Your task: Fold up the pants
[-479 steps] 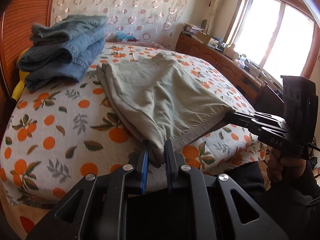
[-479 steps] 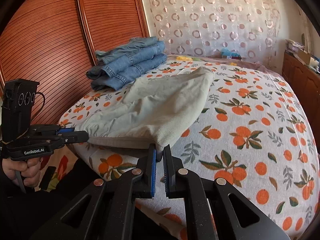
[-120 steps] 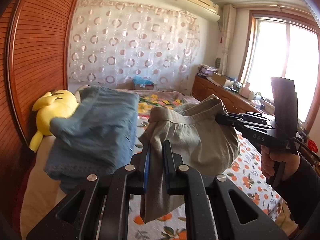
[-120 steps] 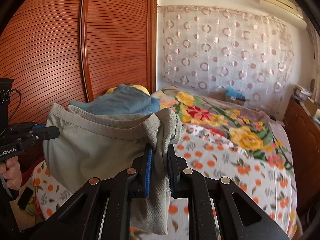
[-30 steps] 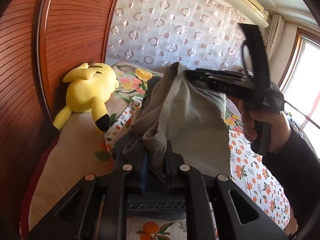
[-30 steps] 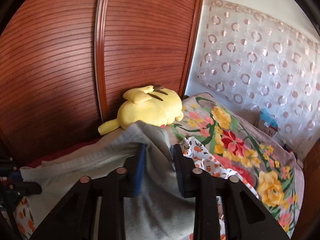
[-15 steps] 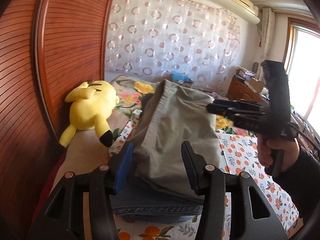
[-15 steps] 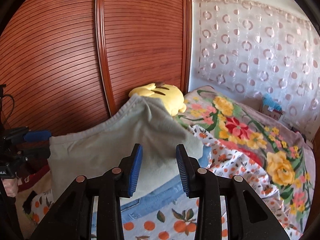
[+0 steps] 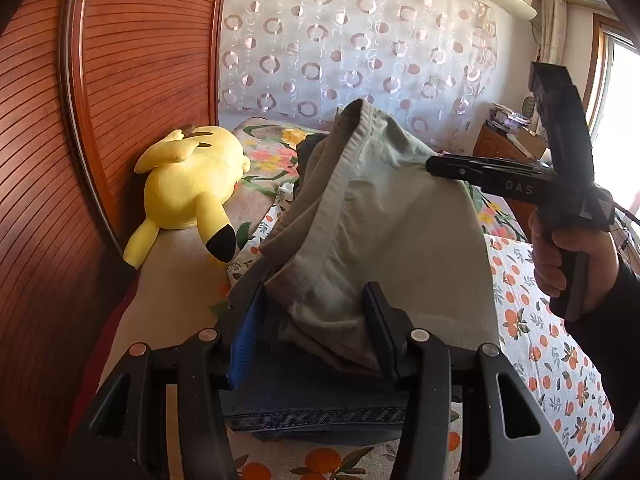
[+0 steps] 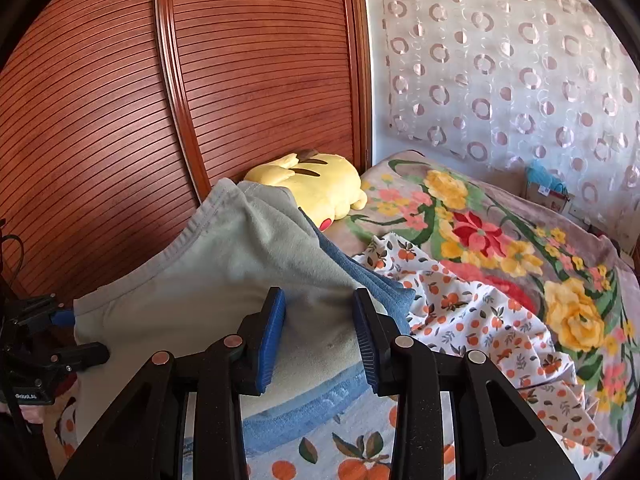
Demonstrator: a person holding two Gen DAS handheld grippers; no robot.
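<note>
the folded grey-green pants [image 9: 384, 216] are lying on top of the stack of folded blue jeans [image 10: 360, 276] at the head of the bed [image 10: 480, 320], beside the yellow plush toy [image 9: 192, 176] and the slatted wooden wardrobe door [image 10: 260, 60].

the left gripper [image 9: 316, 332] is sitting with its fingers [image 9: 244, 328] spread wide, the near corner of the pants lying loose between them and the pads not pressing on the cloth. the right gripper [image 10: 318, 334] is likewise parted, its fingers [image 10: 272, 332] standing either side of the pants' edge without pinching it. in the left wrist view the right gripper's tips are lying against the far side of the pants, but whether they are touching is hard to tell.

the step in hand looks like letting go and clearing away after placing the pants on the pile. to do it well, both grippers should be backing straight out along the line of their fingers, keeping the pads off the fabric so no hem is dragged and the fold is not pulled open. the waistband edge [image 9: 340, 184] is standing up a little ridged at the far end, so a light pat down there may be worth doing. the pants are overhanging the jeans slightly toward the left gripper; a careless exit could slide them off.
</note>
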